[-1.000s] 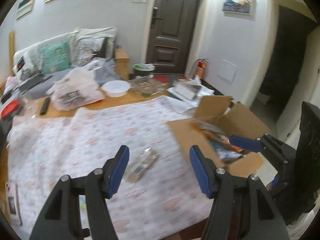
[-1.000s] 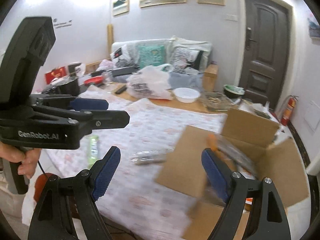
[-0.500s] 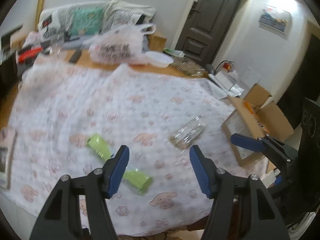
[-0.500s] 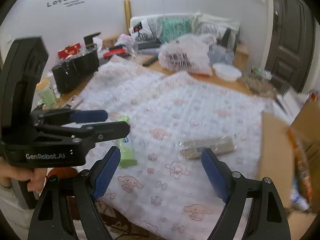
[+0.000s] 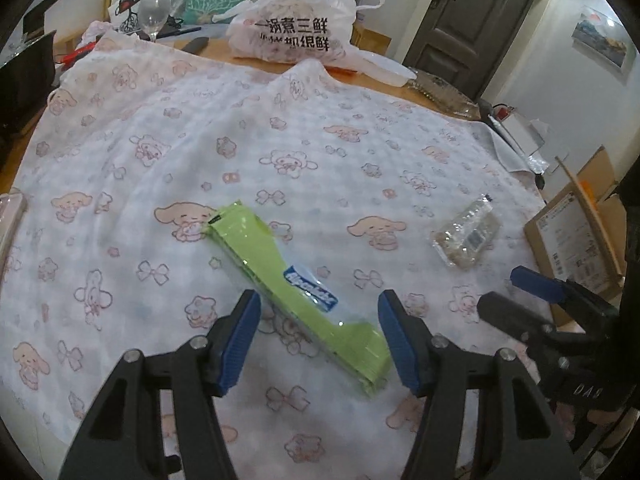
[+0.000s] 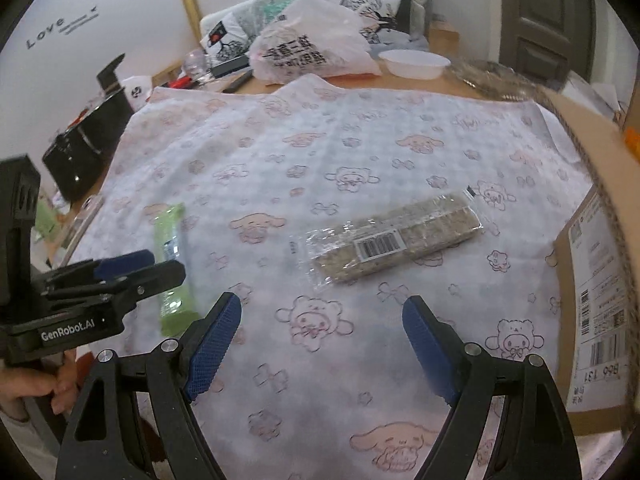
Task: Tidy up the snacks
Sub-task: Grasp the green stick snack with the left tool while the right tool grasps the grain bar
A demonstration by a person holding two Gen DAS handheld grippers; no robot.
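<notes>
The green snack pack [image 5: 294,292] lies flat, the closing left gripper [image 5: 320,330] around it without touching; the right gripper [image 6: 322,344] stands apart near the clear cracker pack [image 6: 394,240].

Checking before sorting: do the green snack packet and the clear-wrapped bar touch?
Apart. The right wrist view shows patterned cloth between the green snack packet and the clear-wrapped bar.

Glossy green plastic wrapper [image 5: 296,292], clear crinkly plastic packet [image 6: 394,240], soft printed cloth [image 5: 320,128], matt cardboard box [image 6: 600,280]

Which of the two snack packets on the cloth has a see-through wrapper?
The clear packet of brown bars with a barcode label, not the opaque green packet.
</notes>
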